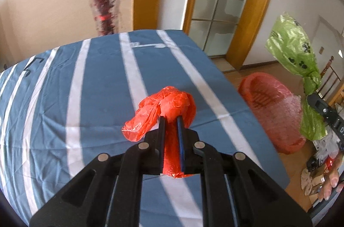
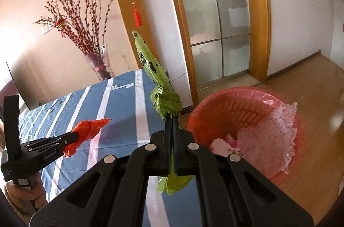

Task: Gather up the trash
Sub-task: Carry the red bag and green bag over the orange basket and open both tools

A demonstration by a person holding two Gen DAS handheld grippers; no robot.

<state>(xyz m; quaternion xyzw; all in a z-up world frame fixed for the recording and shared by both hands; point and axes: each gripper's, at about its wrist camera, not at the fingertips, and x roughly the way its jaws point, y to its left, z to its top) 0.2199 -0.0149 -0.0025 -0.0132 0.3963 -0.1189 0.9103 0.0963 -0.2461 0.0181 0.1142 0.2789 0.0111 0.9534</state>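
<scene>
My left gripper [image 1: 171,119] is shut on a knotted red plastic bag [image 1: 167,104], held above the blue striped tablecloth [image 1: 103,85]. In the right wrist view the same red bag [image 2: 89,130] sticks out of the left gripper [image 2: 74,137] at the lower left. My right gripper [image 2: 173,118] is shut on a knotted green plastic bag [image 2: 165,98] with black paw prints, its top standing up and its tail hanging below the jaws. The green bag [image 1: 294,51] also shows at the right of the left wrist view. A red basket [image 2: 286,126] lined with clear plastic stands on the floor to the right of the table.
Pink crumpled trash [image 2: 223,146] lies in the basket. A glass vase [image 2: 100,64] with red berry branches stands behind the table. A frosted glass door [image 2: 215,18] in a wooden frame is beyond. Small clutter [image 1: 318,164] lies on the wooden floor at the right.
</scene>
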